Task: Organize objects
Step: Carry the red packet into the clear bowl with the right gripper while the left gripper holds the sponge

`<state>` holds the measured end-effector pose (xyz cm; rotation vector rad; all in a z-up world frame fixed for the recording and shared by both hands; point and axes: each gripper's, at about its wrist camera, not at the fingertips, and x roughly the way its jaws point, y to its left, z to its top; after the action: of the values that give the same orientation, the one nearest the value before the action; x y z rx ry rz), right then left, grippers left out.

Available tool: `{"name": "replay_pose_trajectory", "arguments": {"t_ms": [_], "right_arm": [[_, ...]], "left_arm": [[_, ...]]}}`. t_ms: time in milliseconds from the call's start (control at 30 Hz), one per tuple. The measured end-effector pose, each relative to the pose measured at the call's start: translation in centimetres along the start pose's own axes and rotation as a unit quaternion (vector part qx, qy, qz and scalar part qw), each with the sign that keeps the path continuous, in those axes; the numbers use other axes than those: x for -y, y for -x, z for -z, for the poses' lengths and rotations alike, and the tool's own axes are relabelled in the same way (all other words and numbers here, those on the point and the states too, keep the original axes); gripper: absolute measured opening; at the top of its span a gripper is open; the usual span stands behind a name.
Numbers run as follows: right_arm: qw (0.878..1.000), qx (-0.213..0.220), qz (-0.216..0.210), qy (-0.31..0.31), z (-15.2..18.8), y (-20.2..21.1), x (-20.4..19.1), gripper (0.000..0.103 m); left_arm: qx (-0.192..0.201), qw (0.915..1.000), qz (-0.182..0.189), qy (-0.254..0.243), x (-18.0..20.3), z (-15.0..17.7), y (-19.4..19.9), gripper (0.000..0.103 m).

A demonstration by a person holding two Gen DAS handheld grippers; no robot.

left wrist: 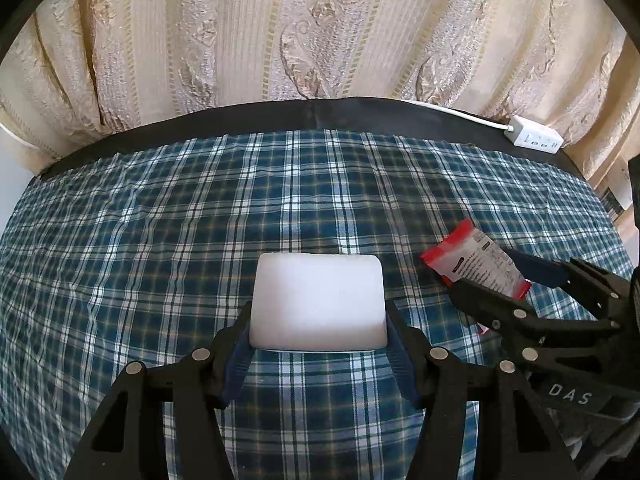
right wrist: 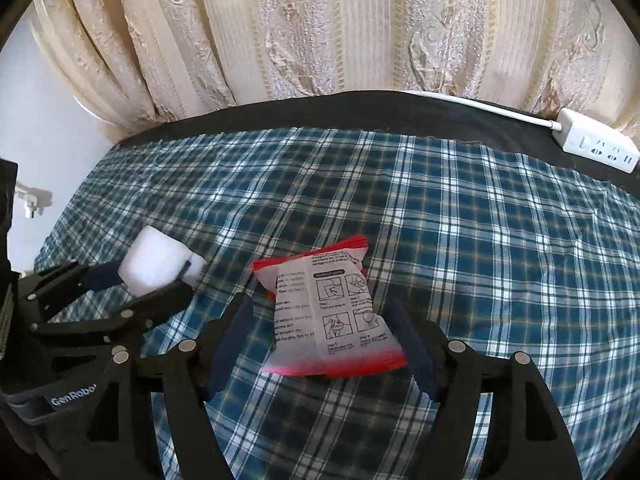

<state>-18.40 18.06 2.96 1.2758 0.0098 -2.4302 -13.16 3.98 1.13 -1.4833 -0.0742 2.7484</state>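
A white foam block (left wrist: 318, 300) sits on the blue plaid cloth (left wrist: 200, 220), and my left gripper (left wrist: 319, 320) is shut on it, one blue pad pressed to each side. The right wrist view shows the same block (right wrist: 156, 264) in that gripper (right wrist: 142, 280) at the left. A red-and-white printed packet (right wrist: 332, 312) lies flat on the cloth between the fingers of my right gripper (right wrist: 319, 300). Those jaws stand open, with a gap beside the left pad (right wrist: 230, 336). From the left wrist view the packet (left wrist: 468, 258) lies at the right with the right gripper (left wrist: 486, 276) around its near end.
A white power strip (right wrist: 600, 148) with its cable lies at the table's far right edge on a black border (right wrist: 280, 116). A patterned beige curtain (right wrist: 320, 28) hangs behind the table. Plaid cloth covers the rest of the top.
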Motion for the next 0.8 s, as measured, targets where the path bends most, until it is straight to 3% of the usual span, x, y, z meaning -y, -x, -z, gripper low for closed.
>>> {"name": "replay_pose_trajectory", "arguments": {"t_ms": [67, 200, 467, 800], "right_arm": [[1.000, 0.003, 0.009, 0.004, 0.1, 0.0, -0.2, 0.069], [1.000, 0.003, 0.014, 0.009, 0.1, 0.1, -0.4, 0.053], [1.000, 0.014, 0.019, -0.003, 0.7, 1.2, -0.9, 0.051], [0.997, 0.045, 0.037, -0.057, 3.0, 5.9, 0.1, 0.051]], "left_arm": [[0.000, 1.0000, -0.001, 0.001, -0.1, 0.0, 0.0, 0.063], [0.000, 1.0000, -0.001, 0.002, -0.1, 0.0, 0.0, 0.063], [0.007, 1.0000, 0.003, 0.000, 0.1, -0.1, 0.6, 0.063], [0.023, 0.9996, 0.016, -0.009, 1.0, -0.3, 2.4, 0.063]]}}
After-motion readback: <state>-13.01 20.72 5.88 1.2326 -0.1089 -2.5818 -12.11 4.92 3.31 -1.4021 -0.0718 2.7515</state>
